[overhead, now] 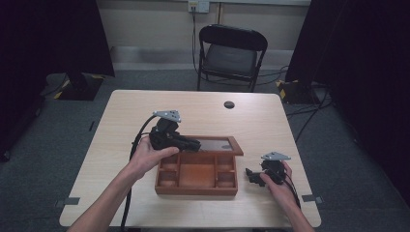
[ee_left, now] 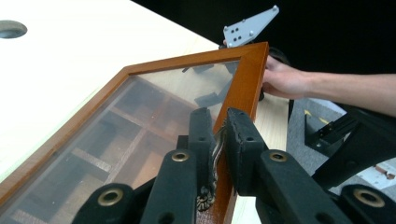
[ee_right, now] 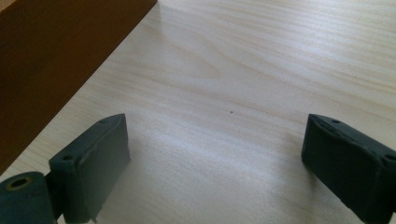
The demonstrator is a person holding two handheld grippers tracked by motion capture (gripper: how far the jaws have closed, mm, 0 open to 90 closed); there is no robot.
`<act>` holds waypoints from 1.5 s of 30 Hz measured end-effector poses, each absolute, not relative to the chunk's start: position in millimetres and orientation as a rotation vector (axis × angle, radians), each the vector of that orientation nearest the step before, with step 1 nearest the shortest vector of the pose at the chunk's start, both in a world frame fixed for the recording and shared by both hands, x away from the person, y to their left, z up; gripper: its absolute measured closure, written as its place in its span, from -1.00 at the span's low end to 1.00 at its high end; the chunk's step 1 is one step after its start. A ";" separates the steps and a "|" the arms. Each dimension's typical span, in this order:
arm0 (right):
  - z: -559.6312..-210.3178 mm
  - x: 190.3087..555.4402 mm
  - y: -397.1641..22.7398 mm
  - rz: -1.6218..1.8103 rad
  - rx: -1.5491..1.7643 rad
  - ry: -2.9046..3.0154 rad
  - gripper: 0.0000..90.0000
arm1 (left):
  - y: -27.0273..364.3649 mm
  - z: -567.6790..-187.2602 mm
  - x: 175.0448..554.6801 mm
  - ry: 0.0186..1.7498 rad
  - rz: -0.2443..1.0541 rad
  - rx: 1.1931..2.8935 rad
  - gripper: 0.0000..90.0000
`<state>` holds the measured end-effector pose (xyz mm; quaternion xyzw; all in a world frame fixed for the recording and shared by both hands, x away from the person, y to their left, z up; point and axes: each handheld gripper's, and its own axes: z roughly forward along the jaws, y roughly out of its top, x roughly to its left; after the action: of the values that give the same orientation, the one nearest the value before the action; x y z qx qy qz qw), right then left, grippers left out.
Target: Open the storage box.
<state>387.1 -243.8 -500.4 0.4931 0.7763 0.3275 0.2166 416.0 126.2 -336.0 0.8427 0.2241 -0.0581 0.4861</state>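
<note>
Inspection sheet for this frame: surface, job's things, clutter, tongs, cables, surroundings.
Surface: pale wooden table, round cable hole.
Job's things: wooden compartment box, glass lid raised; compartments look empty.
Clutter: nothing seen.
Tongs: left tongs shut on the lid's metal latch; right tongs open, hovering over bare table beside the box.
Cables: black cable trails from left tongs; more on the floor.
Surroundings: folding chair, dark curtains.

Curtained lab: black drapes (overhead: 53, 34), floor cables (overhead: 309, 113)
</note>
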 end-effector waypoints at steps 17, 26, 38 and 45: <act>-500.4 387.2 -243.7 0.909 1.365 2.154 -0.85 | 127.1 -326.1 425.5 0.540 -0.111 2.033 0.81; -500.4 387.3 -243.7 0.909 1.365 2.154 -0.85 | 125.7 -322.6 428.4 0.539 -0.094 2.038 0.81; -500.5 387.5 -243.7 0.911 1.361 2.155 -0.85 | 123.2 -319.1 430.3 0.531 -0.070 2.053 0.82; -500.5 387.5 -243.6 0.910 1.364 2.155 -0.85 | 122.9 -316.4 431.5 0.531 -0.054 2.055 0.83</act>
<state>387.5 -243.6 -500.5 0.4920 0.7771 0.3283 0.2151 431.5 122.9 -316.4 0.8451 0.2183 -0.0224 0.4875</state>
